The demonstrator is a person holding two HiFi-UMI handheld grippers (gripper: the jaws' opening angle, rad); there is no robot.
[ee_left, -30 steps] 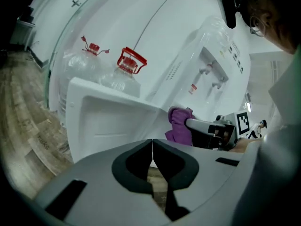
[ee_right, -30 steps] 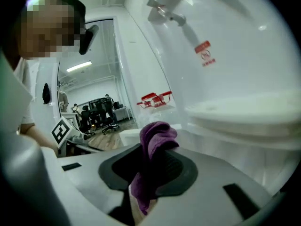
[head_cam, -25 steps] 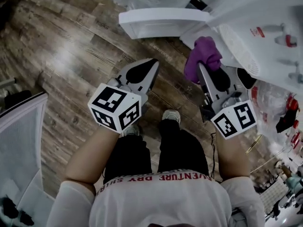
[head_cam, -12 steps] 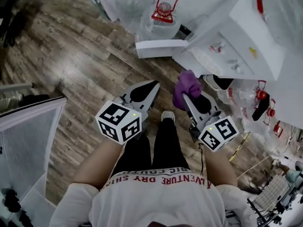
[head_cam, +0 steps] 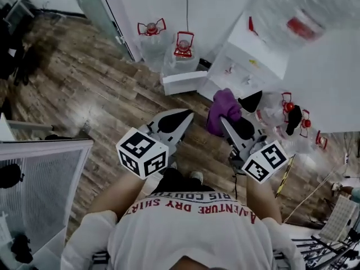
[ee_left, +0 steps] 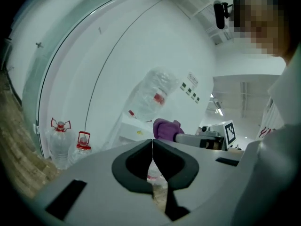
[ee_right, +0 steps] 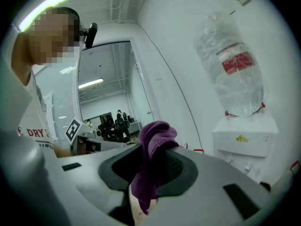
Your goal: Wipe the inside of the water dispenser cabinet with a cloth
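Observation:
The white water dispenser (head_cam: 256,58) stands at the upper right of the head view, with a clear bottle (ee_right: 233,69) upside down on top. Its white cabinet door (head_cam: 183,82) hangs open toward the left. My right gripper (head_cam: 224,117) is shut on a purple cloth (head_cam: 223,110), which bunches up between the jaws (ee_right: 153,164) in the right gripper view. It hovers short of the dispenser's front. My left gripper (head_cam: 181,120) is shut with nothing in it, its jaws meeting in a thin line (ee_left: 152,161). It is held beside the right one over the wooden floor.
Two water bottles with red handles (head_cam: 151,30) (head_cam: 183,43) stand against the white wall left of the dispenser. More bottles (head_cam: 289,114) lie to the dispenser's right. A white mesh panel (head_cam: 39,184) stands at the lower left. The person's legs and shoes (head_cam: 185,179) are below the grippers.
The view has pulled back and up from the dispenser, which now looks smaller and farther. Both grippers keep their pose, the right one still clamping the cloth.

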